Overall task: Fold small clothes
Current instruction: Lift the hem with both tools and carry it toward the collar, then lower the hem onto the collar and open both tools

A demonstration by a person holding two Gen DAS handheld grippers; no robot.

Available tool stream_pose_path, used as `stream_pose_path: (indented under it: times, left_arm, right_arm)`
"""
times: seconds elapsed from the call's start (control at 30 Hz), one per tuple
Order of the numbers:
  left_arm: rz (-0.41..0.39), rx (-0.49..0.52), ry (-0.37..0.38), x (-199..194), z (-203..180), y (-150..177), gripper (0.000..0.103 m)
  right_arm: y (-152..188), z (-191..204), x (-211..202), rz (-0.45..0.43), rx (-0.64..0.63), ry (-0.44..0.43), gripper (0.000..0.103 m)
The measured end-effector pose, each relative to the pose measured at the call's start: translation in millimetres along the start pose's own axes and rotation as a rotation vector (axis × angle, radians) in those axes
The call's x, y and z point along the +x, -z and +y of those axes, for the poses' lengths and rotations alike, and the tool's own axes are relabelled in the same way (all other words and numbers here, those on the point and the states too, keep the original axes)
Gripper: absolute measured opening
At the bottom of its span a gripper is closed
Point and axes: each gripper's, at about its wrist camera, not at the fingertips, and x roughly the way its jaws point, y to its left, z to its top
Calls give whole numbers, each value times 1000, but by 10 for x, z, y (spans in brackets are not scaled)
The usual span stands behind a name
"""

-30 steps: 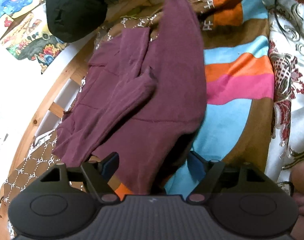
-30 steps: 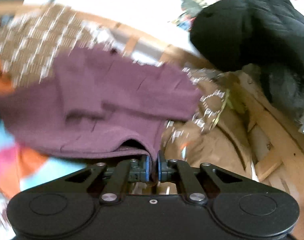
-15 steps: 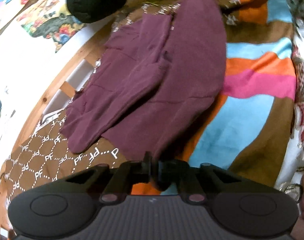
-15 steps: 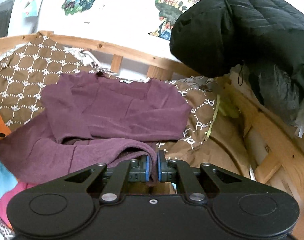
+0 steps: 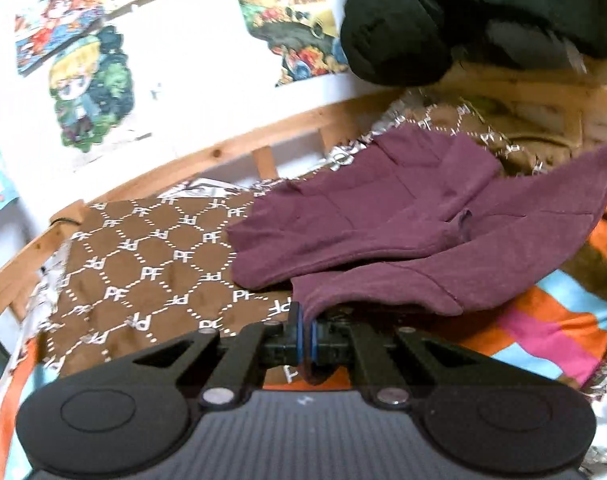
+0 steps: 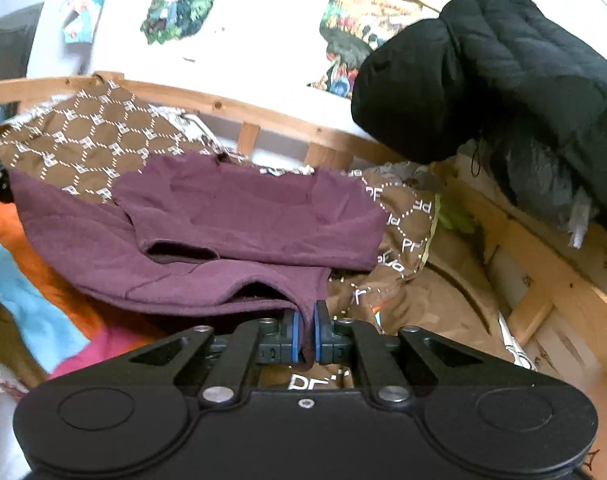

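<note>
Indoors, a bed with a curved wooden frame (image 5: 239, 148) carries the work: a brown blanket (image 5: 143, 264) printed with white "PF" hexagons lies along the frame side, and a striped blanket (image 5: 551, 320) in orange, pink and blue covers the near edge. Behind the frame a white wall (image 5: 191, 56) bears cartoon posters (image 5: 89, 88), and a black padded jacket (image 6: 503, 72) sits piled at the bed's far right corner, over the frame.

A maroon sweatshirt (image 5: 423, 232) lies across both blankets, its upper part with the sleeves folded in near the frame side, its lower part lifted toward the cameras. The left gripper (image 5: 304, 334) has its fingers pressed together on one corner of the hem; the right gripper (image 6: 304, 340) pinches the other corner in the same way, cloth hanging between its blue pads.

A second earlier the left gripper's fingers stood spread over the sweatshirt's lower edge; half a second ago they had closed, and now the pinched hem is raised and the view has swung toward the wall. The right gripper kept its hold throughout, and the hem between the two grippers is now drawn out wider across the bed.

No containers show in either view.
</note>
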Motion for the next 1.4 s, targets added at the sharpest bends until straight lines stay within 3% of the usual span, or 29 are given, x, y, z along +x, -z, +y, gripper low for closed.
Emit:
stream_pose_path:
  times: [0.33,0.43,0.57,0.77,1.0,1.23,1.4]
  left_arm:
    - [-28,-43,62,-1058,108,88,3]
    - [-32,-18,63,-1074,148,-6,4]
    - [-25,-47,68,-846,270,-302,4]
    - [53,-70,43,-89,452,-903,4]
    - [194,-46,0,1286,592,-1307,4]
    - [335,-68,2,2493,596,-1255,5]
    - [419,-75,11,3051,623,-1113,5]
  right_arm:
    - [-72,10,-1214,-21,85,-51,6]
    - [-85,101,-1357,-25,75,-58,6]
    - [-207,82,-1223,-51,87,-40,6]
    - [-679,-214,-558,-73,101,-28,6]
    - [-1070,-567,713,16,120,2,6]
    - [-1125,-671,2021,140,93,-12,6]
    - [-1005,-665,2755,224,92,-27,6]
